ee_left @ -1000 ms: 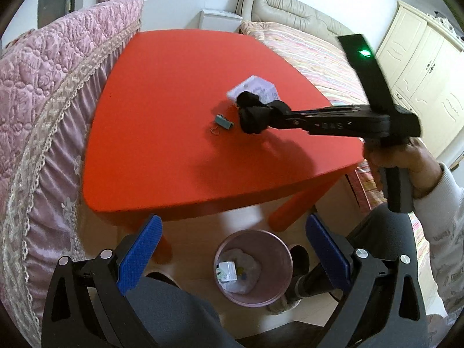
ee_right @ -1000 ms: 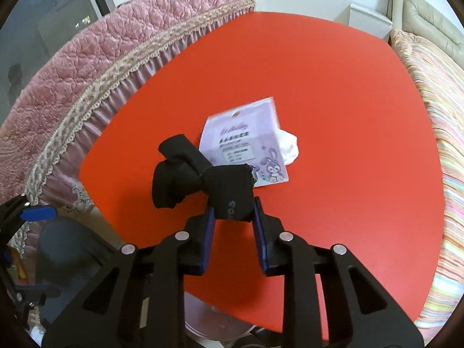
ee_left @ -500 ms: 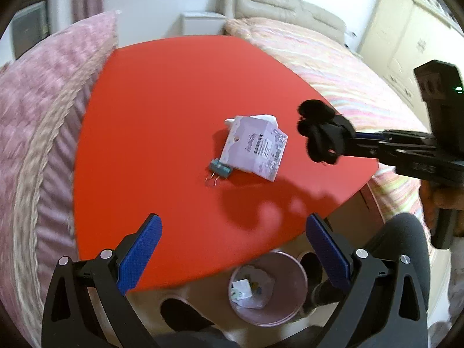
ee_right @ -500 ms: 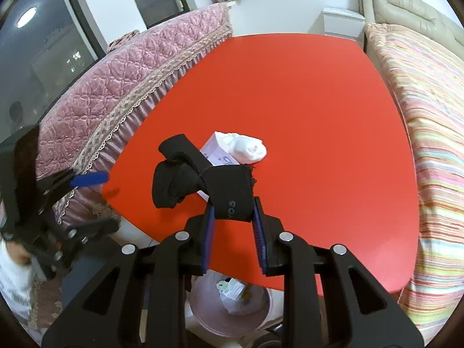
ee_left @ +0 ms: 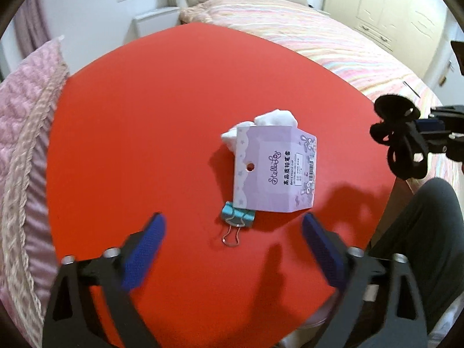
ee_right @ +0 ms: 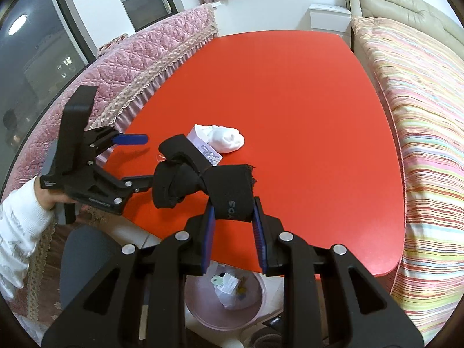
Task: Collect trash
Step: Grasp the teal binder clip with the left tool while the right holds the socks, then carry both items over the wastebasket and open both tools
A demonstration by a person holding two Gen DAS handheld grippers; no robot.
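Note:
My right gripper (ee_right: pixel 233 213) is shut on a knotted black sock (ee_right: pixel 203 179) and holds it above the near edge of the red table (ee_right: pixel 290 92); the sock also shows at the right of the left wrist view (ee_left: pixel 401 142). My left gripper (ee_left: pixel 233 229) is open and empty, low over the table just in front of a teal binder clip (ee_left: pixel 237 217). Behind the clip lies a purple paper package (ee_left: pixel 274 171) with a white crumpled tissue (ee_left: pixel 275 119) at its far end. A pink trash bin (ee_right: pixel 229 298) with scraps stands on the floor under the table edge.
A pink quilted sofa (ee_right: pixel 121 66) borders the table's left side. A striped bed (ee_right: pixel 420 121) runs along the right, with a white nightstand (ee_right: pixel 329 17) behind the table. The person's dark trouser leg (ee_left: pixel 420 246) is at the table's right corner.
My left gripper has moved forward and down over the table to the binder clip. My right gripper has pulled back toward the table's near edge with the black sock, over the bin.

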